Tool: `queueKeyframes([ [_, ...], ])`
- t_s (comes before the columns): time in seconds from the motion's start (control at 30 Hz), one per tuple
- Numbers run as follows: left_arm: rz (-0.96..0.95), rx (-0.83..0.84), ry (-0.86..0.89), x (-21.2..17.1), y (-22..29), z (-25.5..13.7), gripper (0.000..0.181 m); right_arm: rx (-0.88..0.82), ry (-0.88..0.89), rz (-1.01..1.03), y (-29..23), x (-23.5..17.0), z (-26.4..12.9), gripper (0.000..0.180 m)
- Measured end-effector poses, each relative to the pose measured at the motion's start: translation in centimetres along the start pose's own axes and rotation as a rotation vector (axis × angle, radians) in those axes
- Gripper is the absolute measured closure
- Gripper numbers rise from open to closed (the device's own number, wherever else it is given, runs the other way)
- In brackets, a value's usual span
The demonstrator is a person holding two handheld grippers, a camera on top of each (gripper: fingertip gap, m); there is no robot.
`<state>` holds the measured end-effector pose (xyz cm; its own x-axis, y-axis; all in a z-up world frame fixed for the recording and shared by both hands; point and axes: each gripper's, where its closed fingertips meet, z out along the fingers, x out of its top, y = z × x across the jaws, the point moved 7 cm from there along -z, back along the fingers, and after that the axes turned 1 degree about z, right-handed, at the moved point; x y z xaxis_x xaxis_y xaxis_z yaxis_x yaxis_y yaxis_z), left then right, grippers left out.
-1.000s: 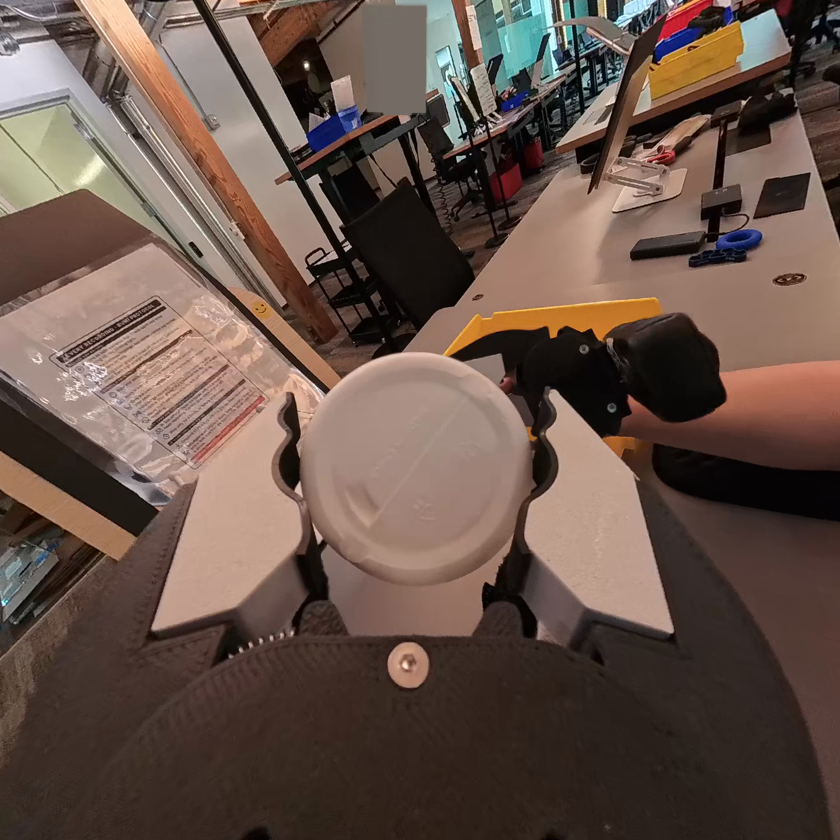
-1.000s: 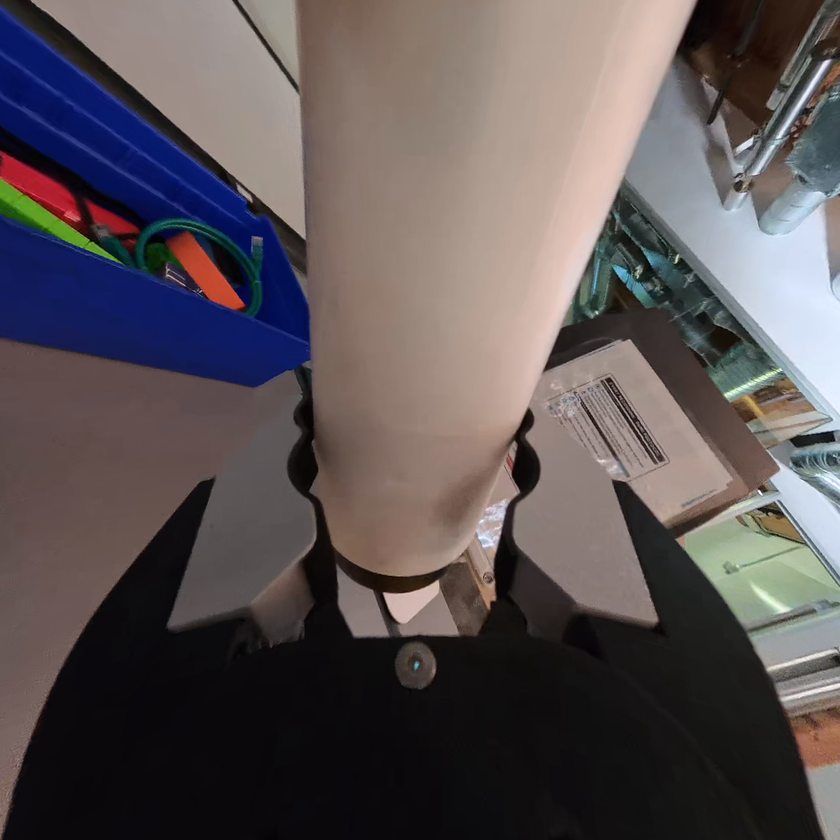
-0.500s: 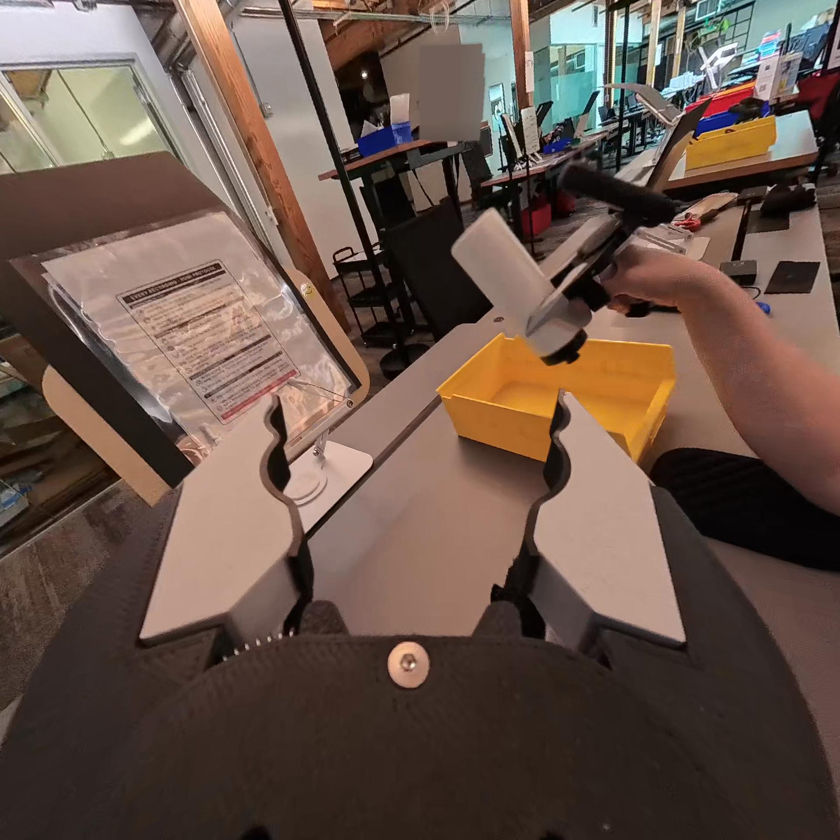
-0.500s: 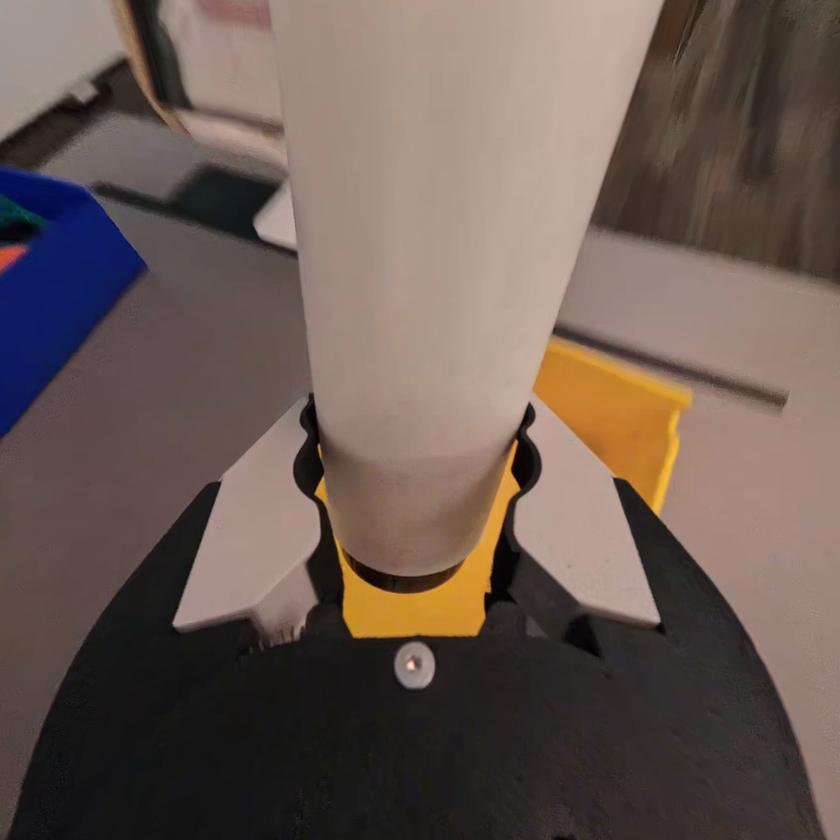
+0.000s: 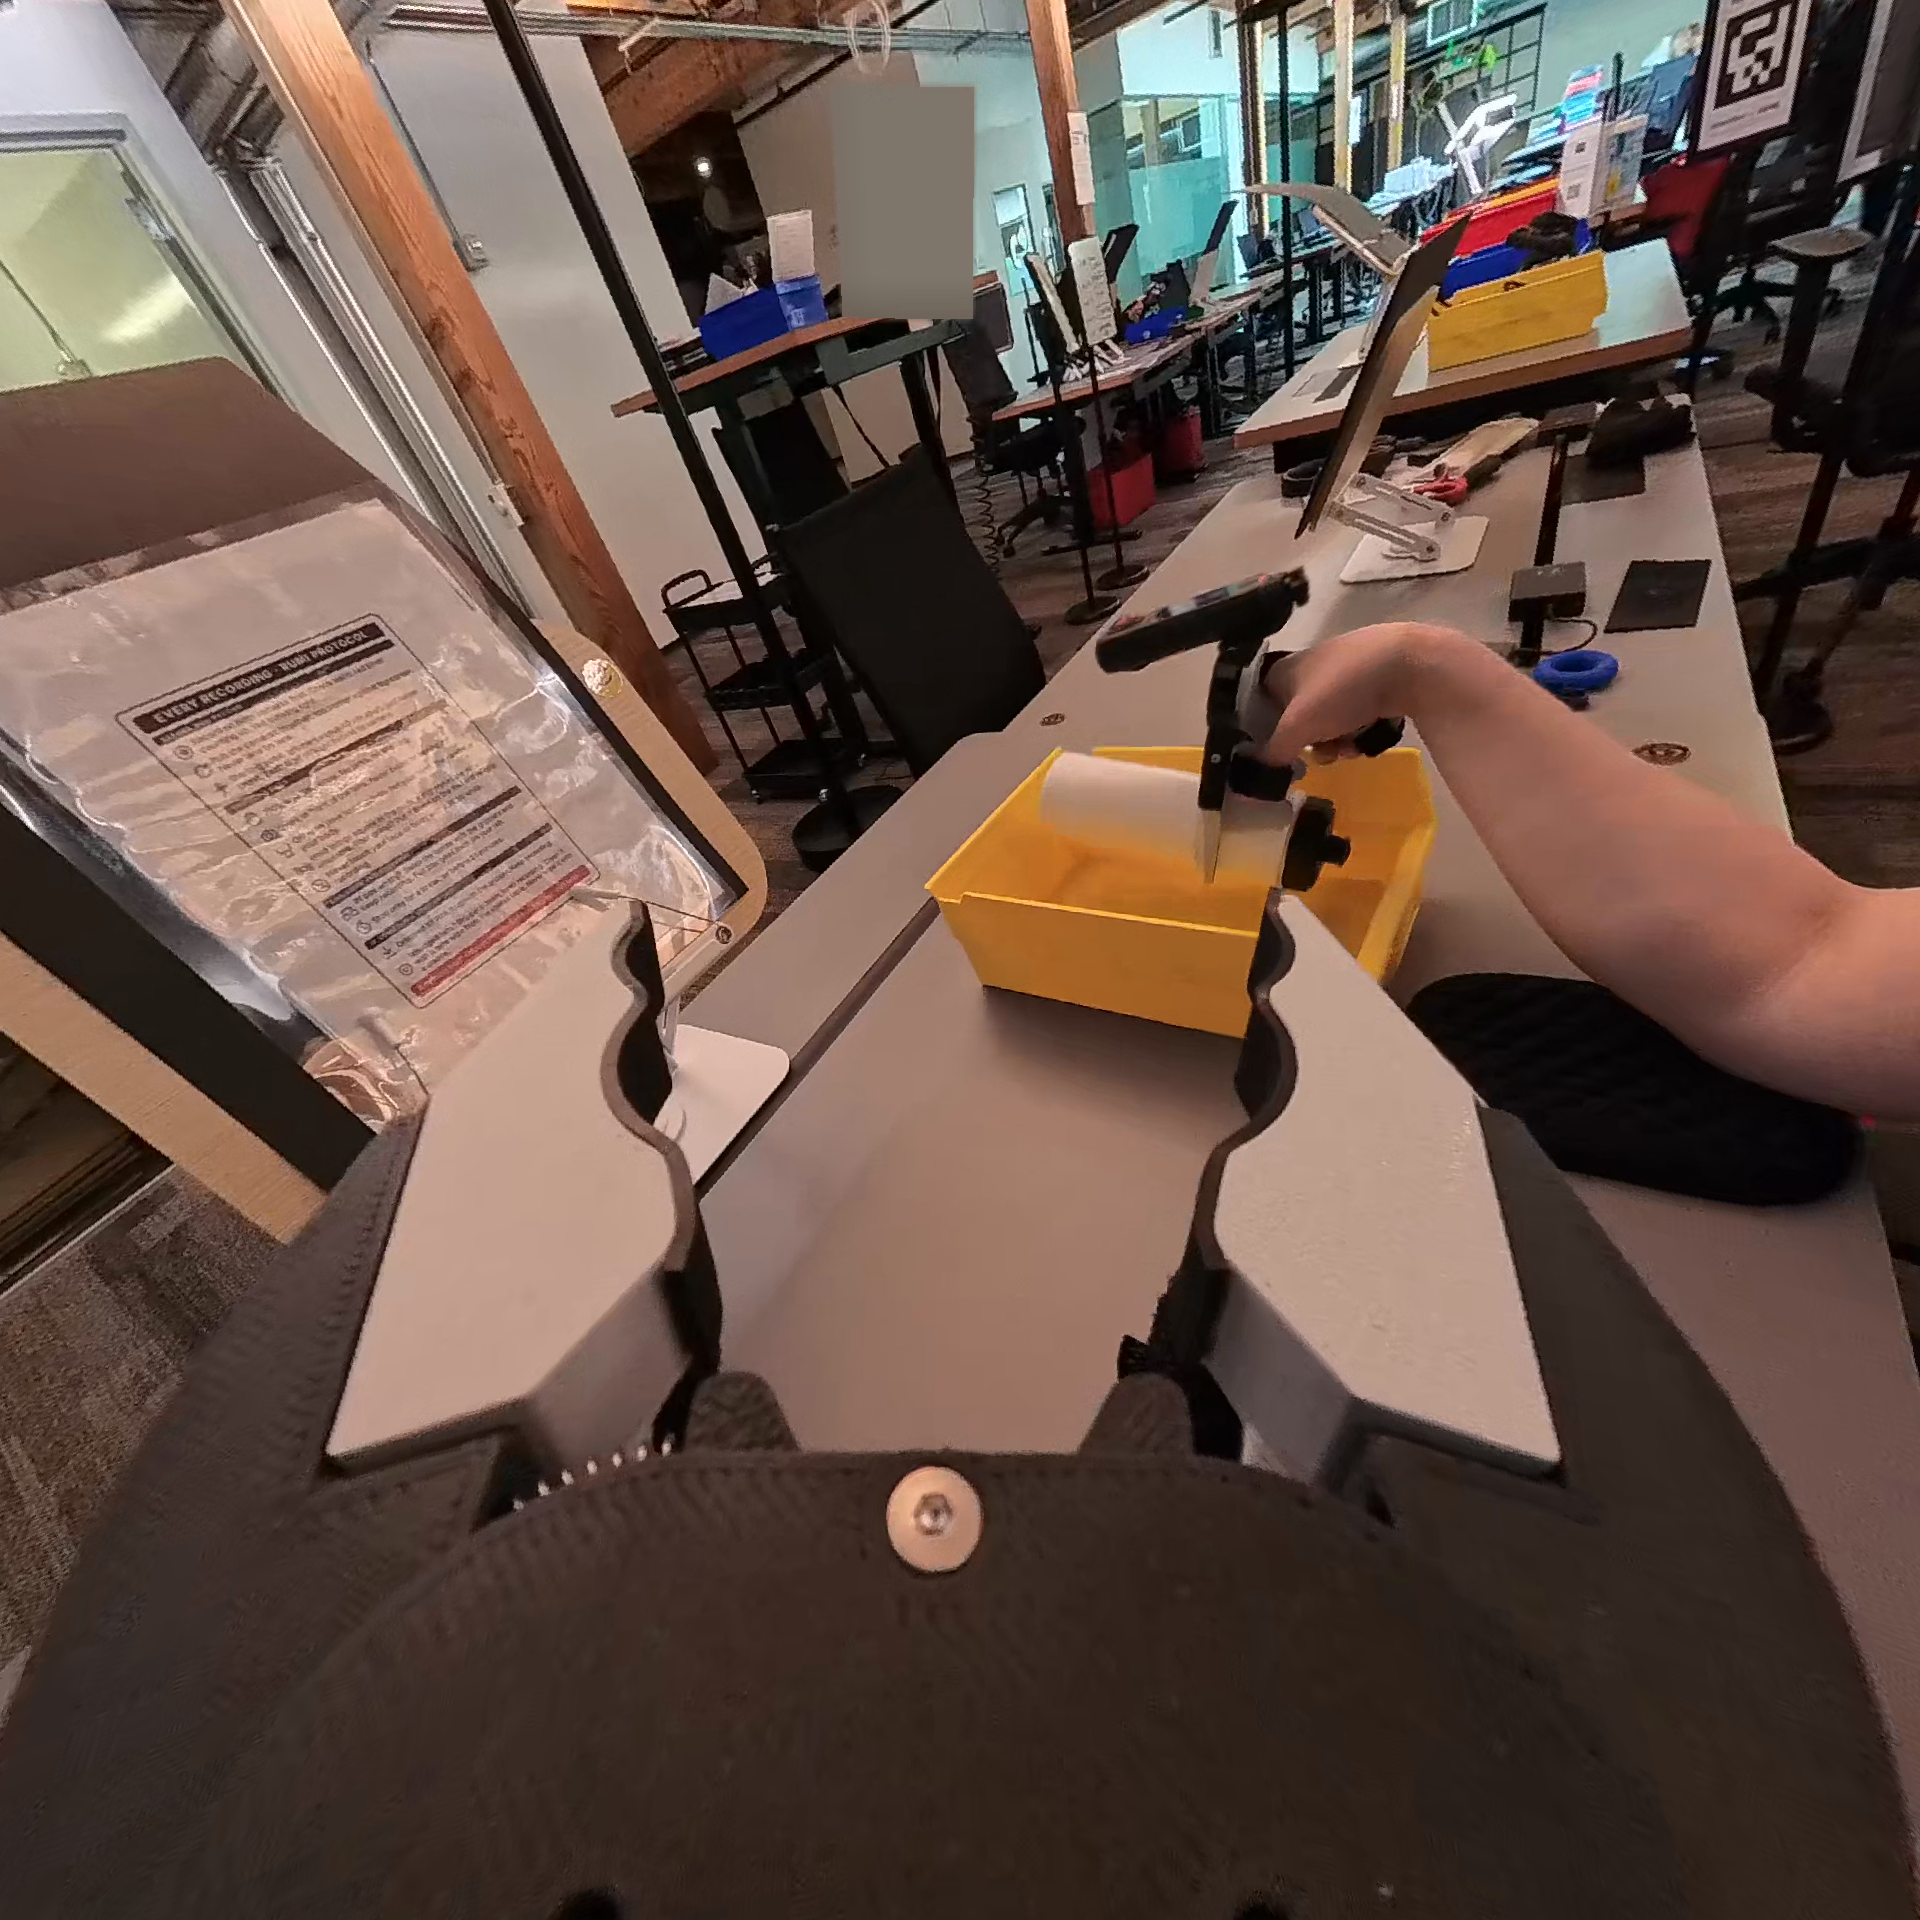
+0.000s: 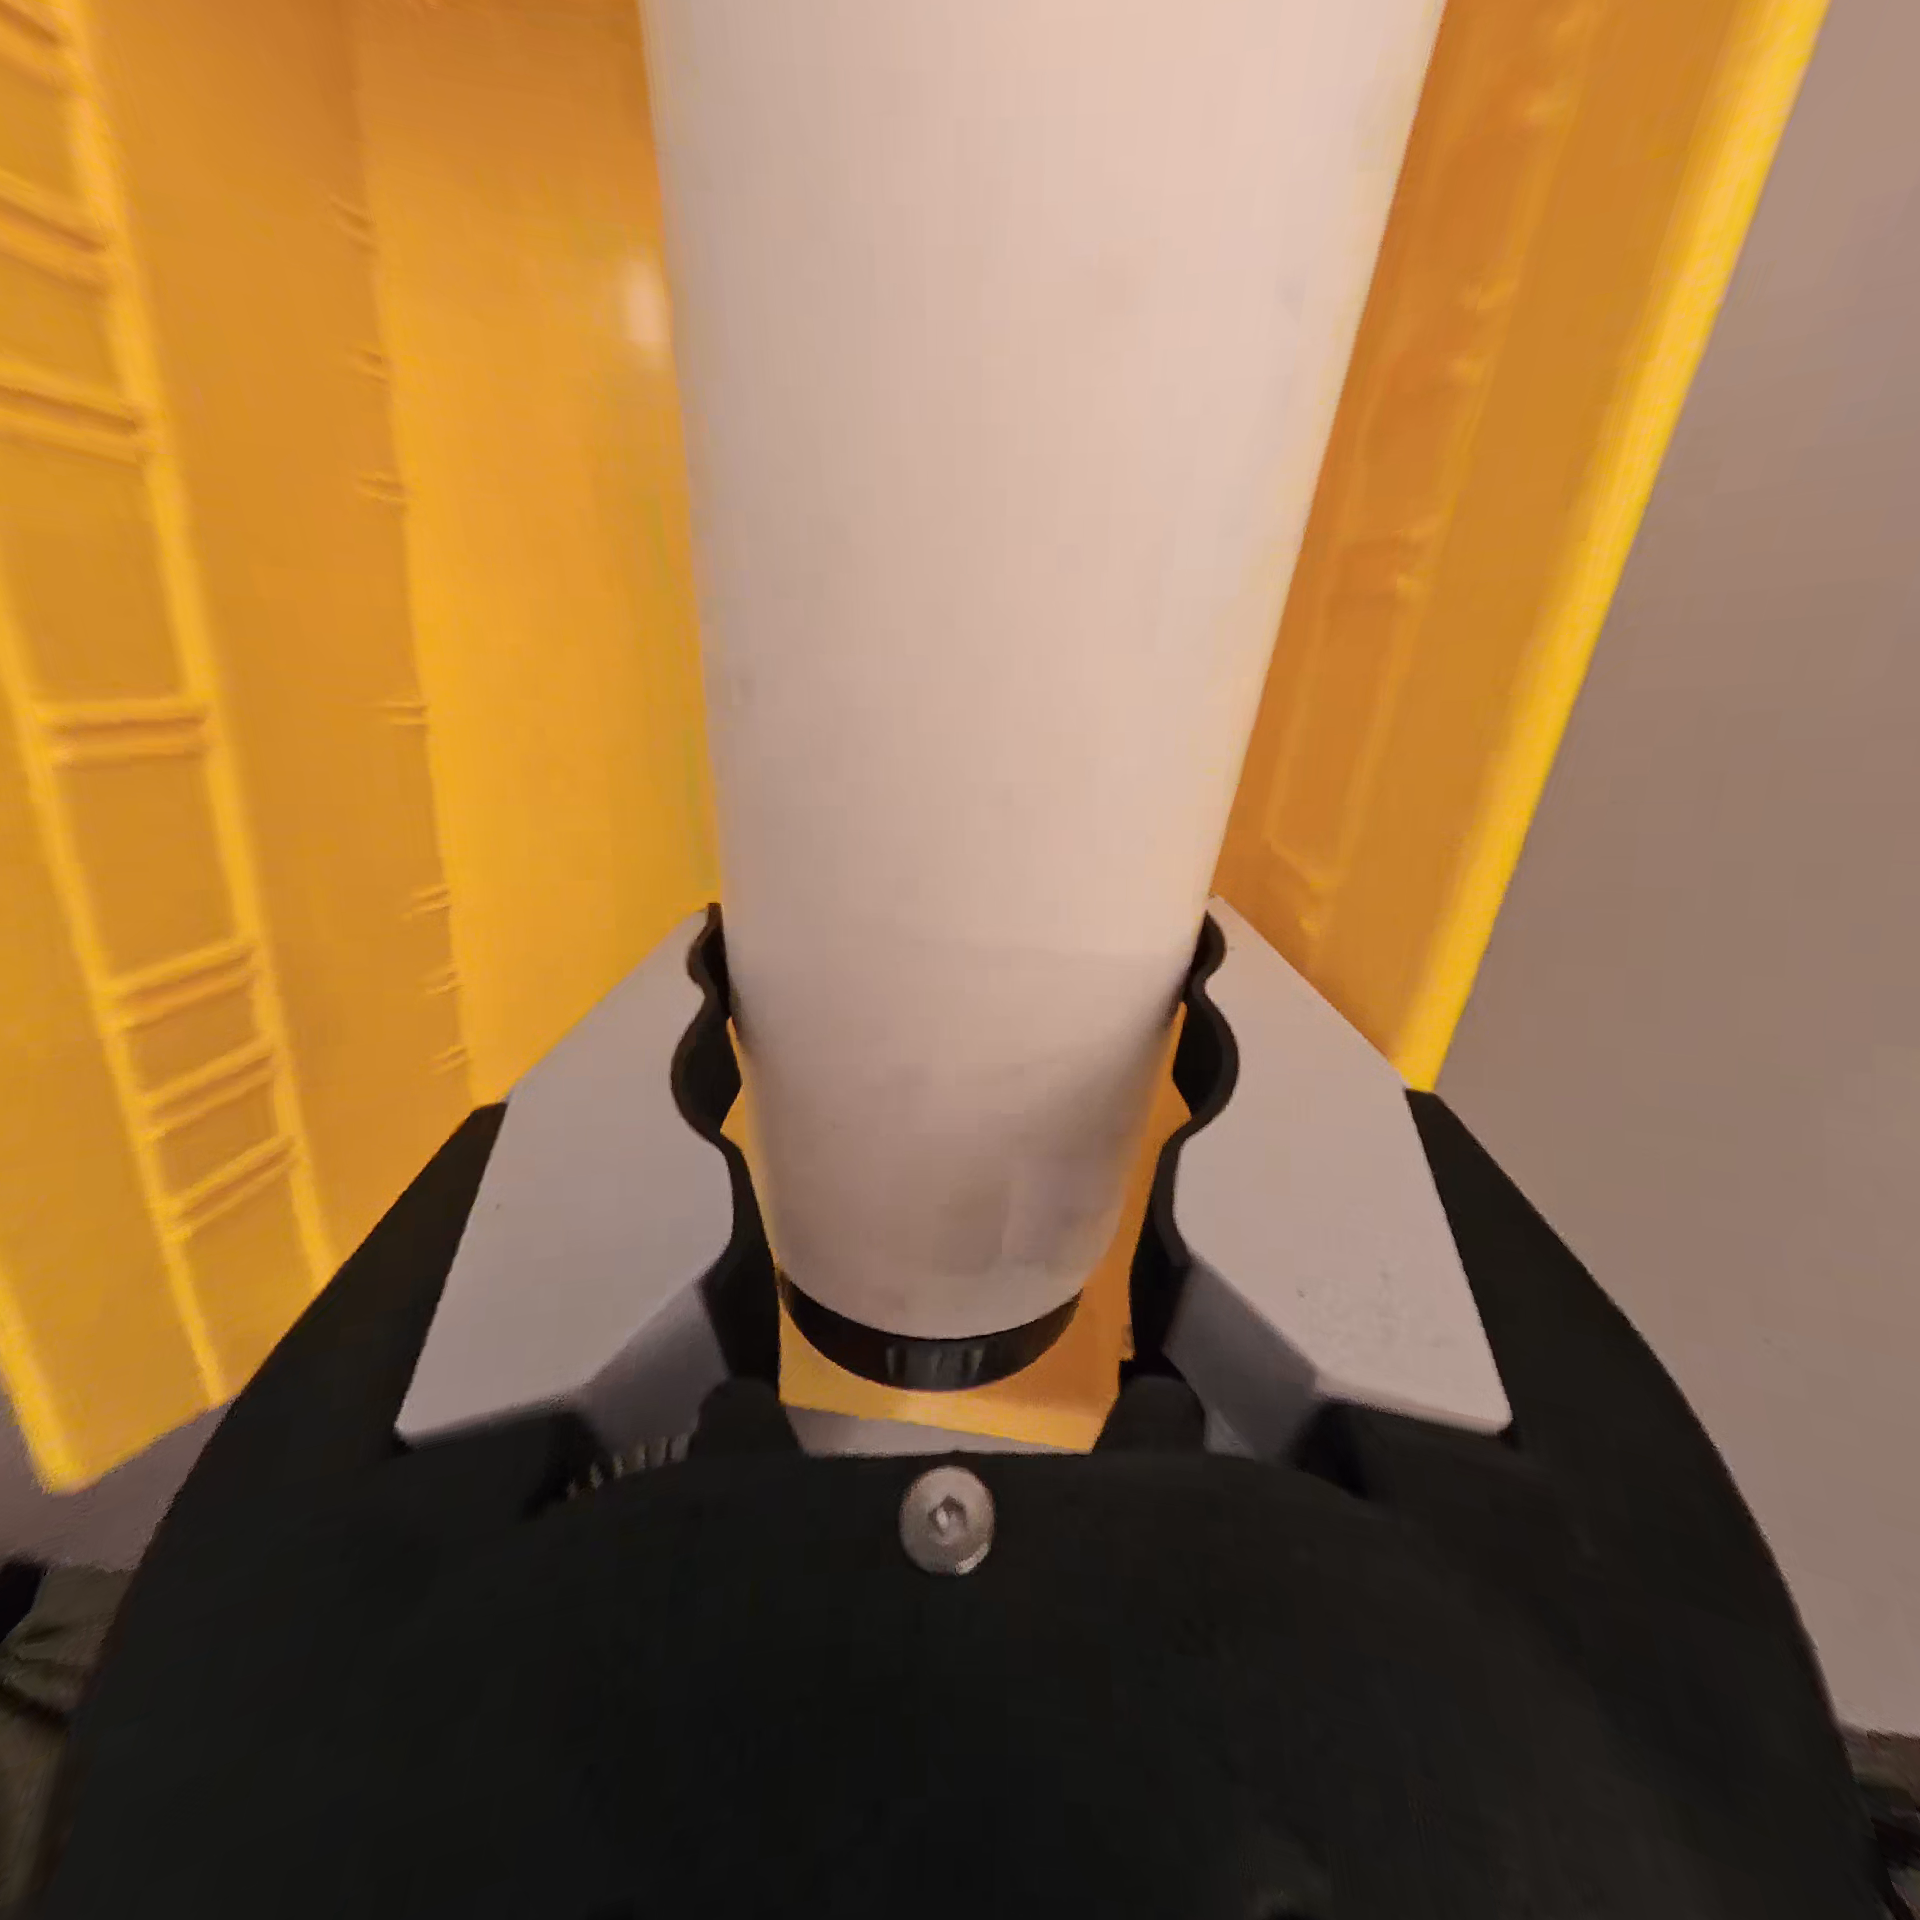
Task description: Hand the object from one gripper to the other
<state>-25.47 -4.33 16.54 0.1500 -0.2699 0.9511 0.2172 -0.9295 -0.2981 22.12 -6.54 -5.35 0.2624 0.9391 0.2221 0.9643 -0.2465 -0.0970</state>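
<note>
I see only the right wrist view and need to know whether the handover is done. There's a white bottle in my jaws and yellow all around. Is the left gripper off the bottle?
Observer: Yes. The left gripper is open and empty over the grey table, short of the yellow bin.
Operator: Is the bottle resting on the bin floor?
Observer: It seems not. The right gripper holds the white bottle about level over the bin, and a strip of floor shows beneath it.
Operator: What's beside the bin?
Observer: A black pad lies there, under the forearm.
</note>
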Motion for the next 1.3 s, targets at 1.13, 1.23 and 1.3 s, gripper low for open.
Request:
queueKeyframes([
  [1.13,-0.305,0.544,-0.833,-12.9,-9.4,-7.7,0.125,-0.250,0.286,-0.090,-1.0,4.2,-2.8,0.113],
  [1.23,-0.432,0.474,-1.031,-17.0,-9.7,-8.6,0.141,-0.218,0.414,-0.132,-2.8,4.7,-5.3,0.113],
  [1.3,-0.491,0.400,-1.119,-19.3,-9.5,-8.6,0.147,-0.198,0.486,-0.170,-4.1,4.9,-6.8,0.114],
])
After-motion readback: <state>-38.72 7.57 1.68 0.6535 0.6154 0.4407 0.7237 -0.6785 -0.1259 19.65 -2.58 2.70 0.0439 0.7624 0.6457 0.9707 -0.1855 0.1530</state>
